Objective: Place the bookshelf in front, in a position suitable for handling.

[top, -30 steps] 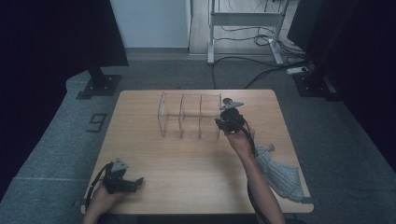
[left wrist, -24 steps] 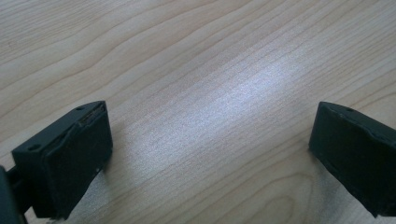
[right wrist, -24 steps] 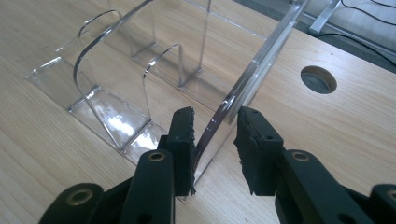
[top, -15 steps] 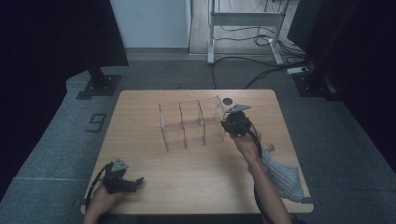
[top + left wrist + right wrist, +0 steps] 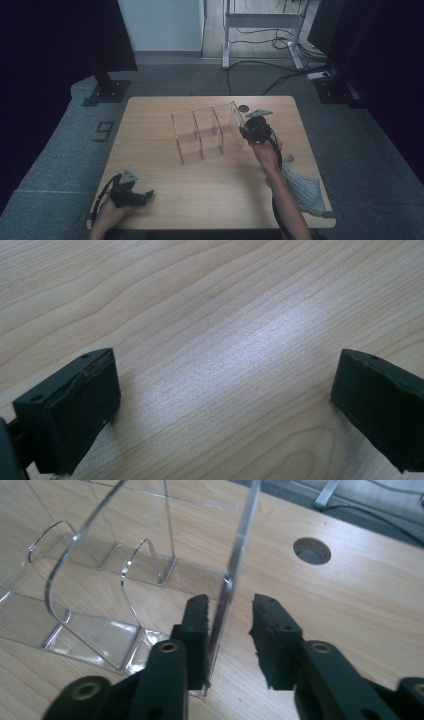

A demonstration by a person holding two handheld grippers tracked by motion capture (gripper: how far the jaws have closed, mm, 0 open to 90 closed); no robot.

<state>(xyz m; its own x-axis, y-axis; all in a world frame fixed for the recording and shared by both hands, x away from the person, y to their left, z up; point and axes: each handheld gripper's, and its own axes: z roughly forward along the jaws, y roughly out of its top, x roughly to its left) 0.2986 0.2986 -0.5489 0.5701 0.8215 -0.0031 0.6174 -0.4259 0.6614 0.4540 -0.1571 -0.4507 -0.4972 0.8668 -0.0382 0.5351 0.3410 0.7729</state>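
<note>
Right hand-held gripper [image 5: 230, 617] is straddling the end wall of the clear acrylic organizer [image 5: 207, 132] mid-worktop [image 5: 150, 135], jaws having just been opening slightly, left pad touching, right apart; re-clamp squarely before dragging; left hand-held gripper [image 5: 135, 196] resting spread.

High cam looks forward and down over the whole bench [image 5: 165, 200]. Left gripper cam sits v. close above bare bench wood. Right gripper cam, close up, shares the clear organizer [image 5: 125, 580] w/ high cam [image 5: 207, 132].
</note>
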